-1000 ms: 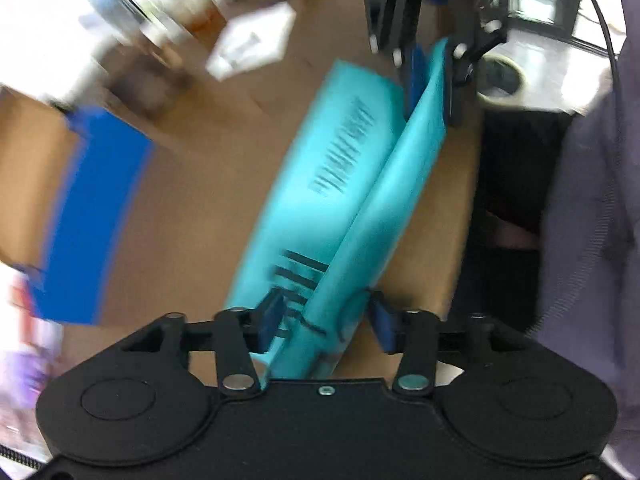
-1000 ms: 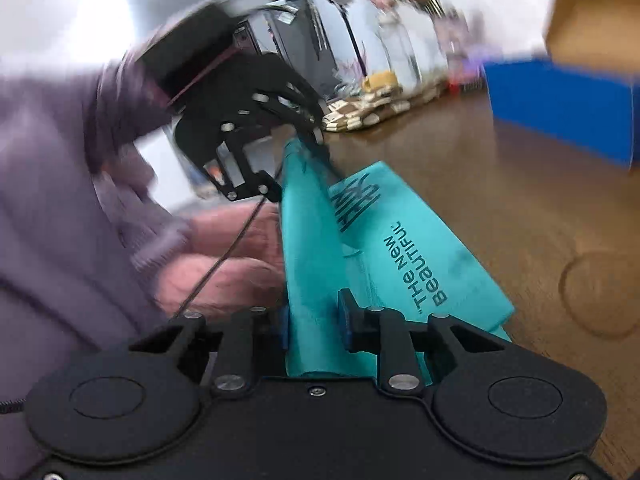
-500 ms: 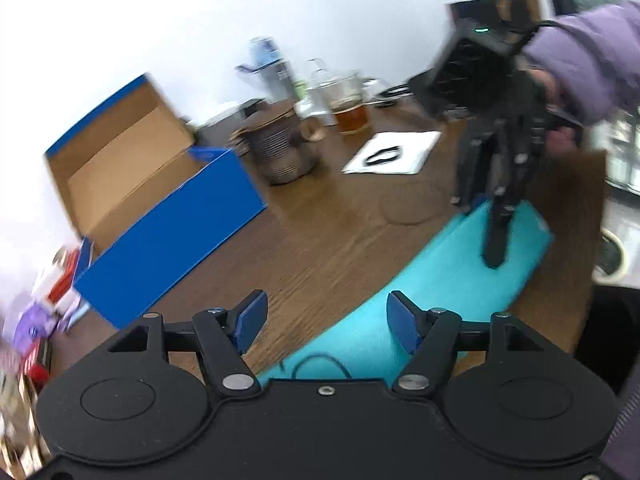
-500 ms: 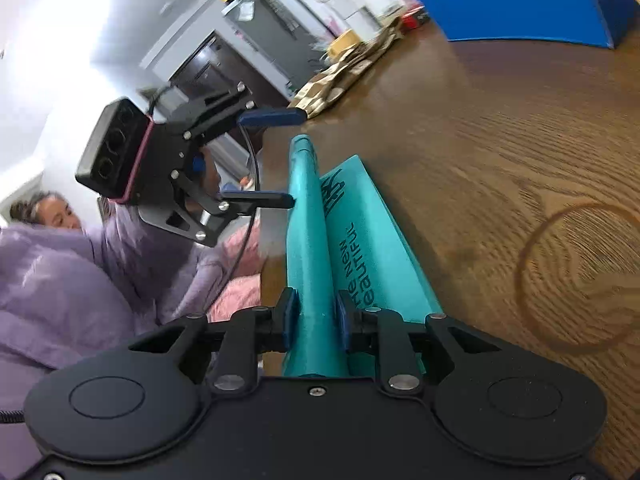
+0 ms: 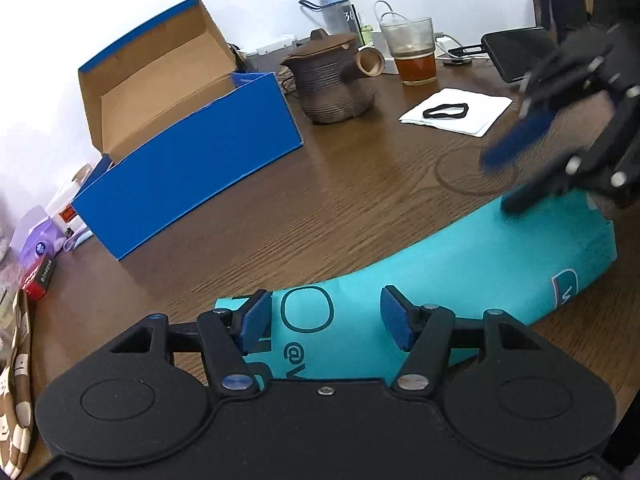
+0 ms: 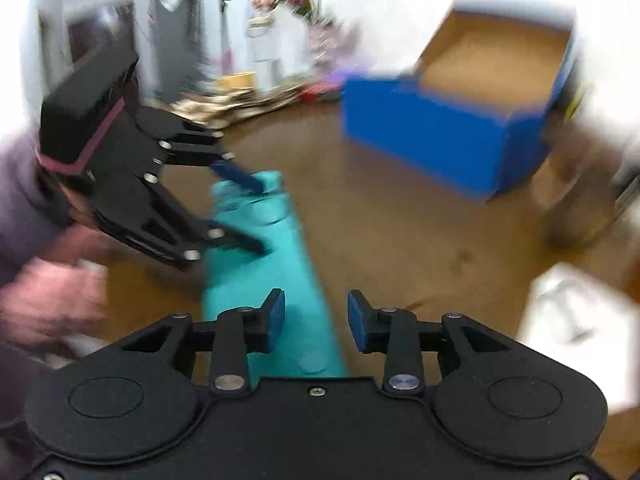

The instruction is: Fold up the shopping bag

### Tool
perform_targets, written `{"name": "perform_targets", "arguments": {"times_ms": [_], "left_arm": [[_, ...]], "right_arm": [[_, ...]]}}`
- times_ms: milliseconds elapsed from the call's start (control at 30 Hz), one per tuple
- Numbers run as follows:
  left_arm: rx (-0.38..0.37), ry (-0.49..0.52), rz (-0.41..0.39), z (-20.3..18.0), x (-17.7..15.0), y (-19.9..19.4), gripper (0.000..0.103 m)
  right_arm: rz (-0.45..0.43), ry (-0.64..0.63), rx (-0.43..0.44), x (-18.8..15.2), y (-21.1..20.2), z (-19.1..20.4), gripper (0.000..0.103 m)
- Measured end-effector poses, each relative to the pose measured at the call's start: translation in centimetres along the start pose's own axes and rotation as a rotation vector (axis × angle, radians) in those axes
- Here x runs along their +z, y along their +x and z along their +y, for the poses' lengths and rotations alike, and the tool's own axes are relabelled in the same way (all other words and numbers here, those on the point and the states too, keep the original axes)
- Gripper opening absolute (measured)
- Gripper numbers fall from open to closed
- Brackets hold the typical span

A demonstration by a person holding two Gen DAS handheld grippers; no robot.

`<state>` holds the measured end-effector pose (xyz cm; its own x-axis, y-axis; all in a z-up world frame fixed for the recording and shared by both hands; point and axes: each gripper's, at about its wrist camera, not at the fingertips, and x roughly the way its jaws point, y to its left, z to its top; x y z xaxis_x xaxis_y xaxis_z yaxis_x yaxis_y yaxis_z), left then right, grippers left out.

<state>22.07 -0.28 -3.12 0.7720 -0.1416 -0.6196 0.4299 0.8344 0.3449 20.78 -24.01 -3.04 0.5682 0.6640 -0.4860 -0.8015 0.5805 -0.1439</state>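
Two tongs (image 5: 324, 320) (image 6: 316, 318), one teal bag (image 5: 460, 280)

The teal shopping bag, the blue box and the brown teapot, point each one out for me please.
teal shopping bag (image 5: 460, 276), left wrist view, on the plain middle of the folded fabric.
blue box (image 5: 192, 168), left wrist view, on its long blue side wall.
brown teapot (image 5: 336, 84), left wrist view, on its ribbed belly.

**Clearance around the bag**

Open wood table (image 5: 360, 200) between shopping bag (image 5: 460, 280) and blue box (image 5: 192, 160): free lane there. Box blocks the far left. Teapot (image 5: 332, 80), glass of tea (image 5: 412, 52) and napkin (image 5: 456, 114) crowd the back. Right gripper (image 5: 508, 176) hangs over the bag's far end.
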Motion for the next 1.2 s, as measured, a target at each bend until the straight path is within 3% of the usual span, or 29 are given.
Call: {"name": "perform_targets", "arguments": {"times_ms": [33,100,167,233,300,400,467,500,600,700,833,933,1200], "left_arm": [[-0.001,-0.010,-0.005,0.1,-0.2,0.0,0.060],[-0.008,-0.024,-0.010,0.3,-0.2,0.5,0.060],[-0.012,-0.029,-0.010,0.2,0.1,1.1,0.058],[-0.010,-0.031,-0.010,0.1,0.1,1.1,0.057],[0.001,-0.032,-0.012,-0.2,-0.1,0.9,0.056],[0.022,-0.049,-0.021,-0.7,-0.5,0.5,0.056],[0.024,-0.058,-0.020,-0.7,-0.5,0.4,0.056],[0.023,-0.060,-0.020,-0.6,-0.5,0.4,0.056],[0.013,-0.075,-0.022,-0.4,-0.5,0.5,0.056],[0.015,-0.089,-0.027,-0.4,-0.7,0.5,0.056],[0.026,-0.089,-0.036,-0.6,-0.8,0.4,0.056],[0.022,-0.104,-0.032,-0.4,-0.8,0.5,0.054],[0.042,-0.099,-0.026,-0.9,-1.1,-0.1,0.054]], "right_arm": [[-0.022,-0.062,-0.046,0.1,-0.8,1.3,0.058],[-0.055,-0.215,-0.020,-0.1,-2.0,4.9,0.070],[-0.004,-0.253,-0.027,-0.1,-0.6,6.1,0.070],[0.049,-0.255,-0.057,0.1,1.5,6.6,0.064],[0.063,-0.165,0.012,0.3,2.8,5.9,0.055],[0.068,-0.035,0.082,0.3,4.0,4.7,0.055],[0.038,0.040,0.103,0.3,3.7,3.8,0.043],[0.010,0.100,0.117,0.5,3.2,3.1,0.030],[0.003,0.228,-0.016,1.0,2.8,1.7,0.033],[0.093,0.164,-0.182,0.9,4.5,4.0,0.033],[0.073,0.143,-0.286,0.9,5.7,6.1,0.033],[0.063,0.175,-0.238,1.4,6.7,5.3,0.033],[0.066,0.342,0.041,0.5,6.3,0.2,0.035]]}}
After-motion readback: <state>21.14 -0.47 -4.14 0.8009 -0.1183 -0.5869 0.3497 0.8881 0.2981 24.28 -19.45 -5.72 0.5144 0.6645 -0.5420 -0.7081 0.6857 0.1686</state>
